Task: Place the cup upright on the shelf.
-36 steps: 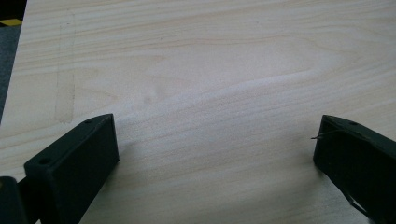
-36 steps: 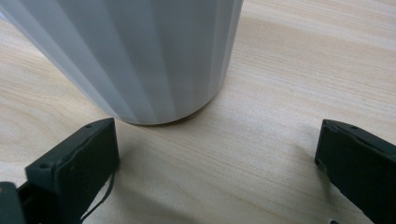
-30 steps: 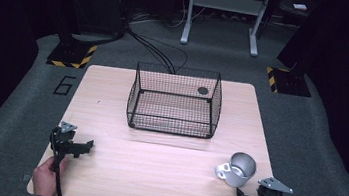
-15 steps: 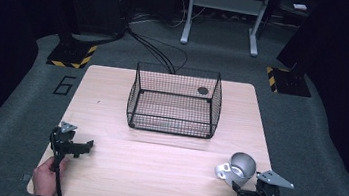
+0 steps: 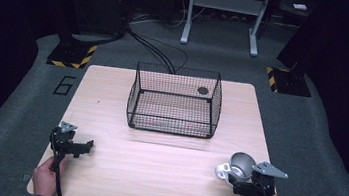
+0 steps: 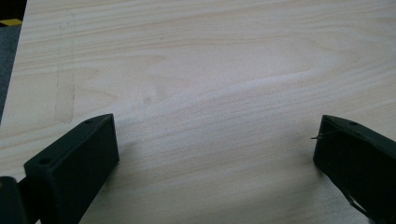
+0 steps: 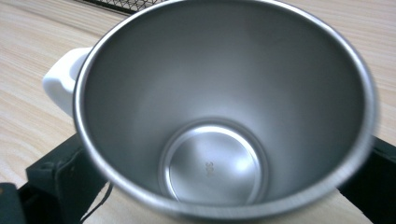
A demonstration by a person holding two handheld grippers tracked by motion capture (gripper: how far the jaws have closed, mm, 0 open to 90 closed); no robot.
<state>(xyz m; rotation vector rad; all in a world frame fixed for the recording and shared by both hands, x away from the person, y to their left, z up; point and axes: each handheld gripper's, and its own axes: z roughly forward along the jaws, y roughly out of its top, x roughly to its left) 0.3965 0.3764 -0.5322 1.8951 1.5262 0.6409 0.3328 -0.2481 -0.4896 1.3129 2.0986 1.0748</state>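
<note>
The shiny steel cup with a white handle point(image 7: 224, 112) hides most of both right fingers point(image 7: 60, 179), so contact's unclear. That small dark round thing point(image 5: 203, 90) in the black wire basket point(image 5: 174, 103) is too tiny to identify.

Silver steel cup point(image 7: 219, 116) with a white handle point(image 7: 63, 84), gleaming grey inside, sits between the black jaws of the right gripper point(image 5: 245, 183). The left gripper point(image 5: 75, 147) is black too, topped by a grey plate, over a pale wood-grain table point(image 5: 164, 162). A black wire-mesh basket point(image 5: 174, 105) holds a dark round spot, and yellow-black hazard stripes mark the grey floor.
</note>
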